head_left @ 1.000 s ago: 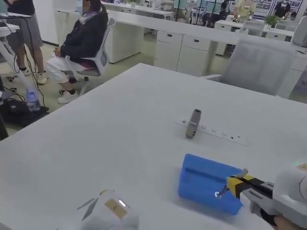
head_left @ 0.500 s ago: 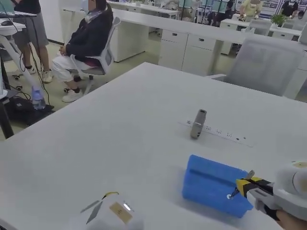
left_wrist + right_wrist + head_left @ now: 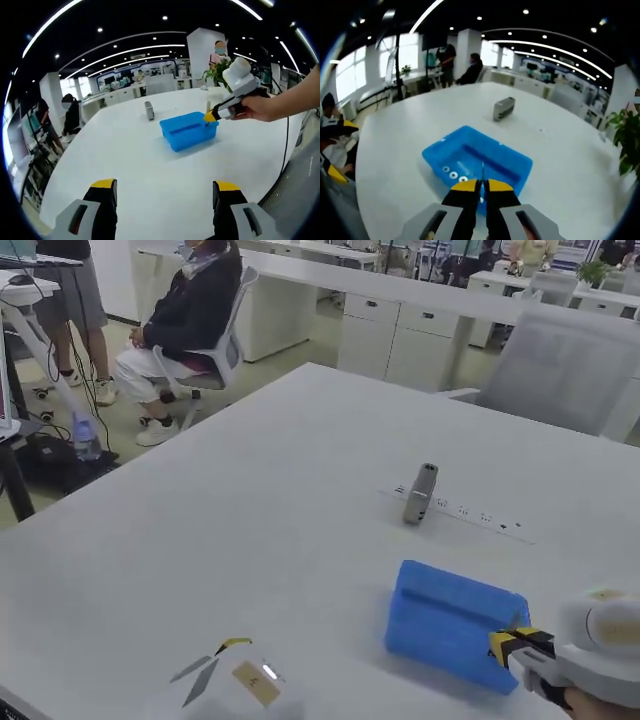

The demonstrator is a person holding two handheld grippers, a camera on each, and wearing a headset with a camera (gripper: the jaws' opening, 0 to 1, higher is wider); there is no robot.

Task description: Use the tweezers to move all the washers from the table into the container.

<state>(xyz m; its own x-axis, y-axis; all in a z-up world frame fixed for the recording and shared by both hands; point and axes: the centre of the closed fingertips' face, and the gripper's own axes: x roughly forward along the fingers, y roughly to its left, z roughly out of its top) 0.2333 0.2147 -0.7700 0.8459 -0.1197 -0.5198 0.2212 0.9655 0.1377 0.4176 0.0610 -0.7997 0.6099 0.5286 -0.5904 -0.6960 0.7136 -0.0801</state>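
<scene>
My right gripper (image 3: 481,187) has its yellow-tipped jaws pinched nearly together on the tweezers (image 3: 483,172), which show as one thin sliver rising out of the slit between them; the tip is too fine for me to tell whether it carries anything. It points down over the blue container (image 3: 477,160), where three washers (image 3: 454,175) lie in a row on the floor near the left end. My jaws cover the near wall and the part of the floor behind them. In the head view this gripper is cut off by the lower right corner, its yellow tips at the container's near right end, and the tweezers are lost there. My left gripper (image 3: 165,200) is spread wide with nothing between the jaws, held above bare white table (image 3: 250,520) well apart from the container. In the head view it is a blurred pale shape at the bottom edge, too smeared to read. From the left gripper view I see my hand (image 3: 260,107) holding the right gripper at the container's far right corner. Beyond the container a small grey device (image 3: 420,493) sits by a power strip (image 3: 470,513) whose markings are too small to make out
</scene>
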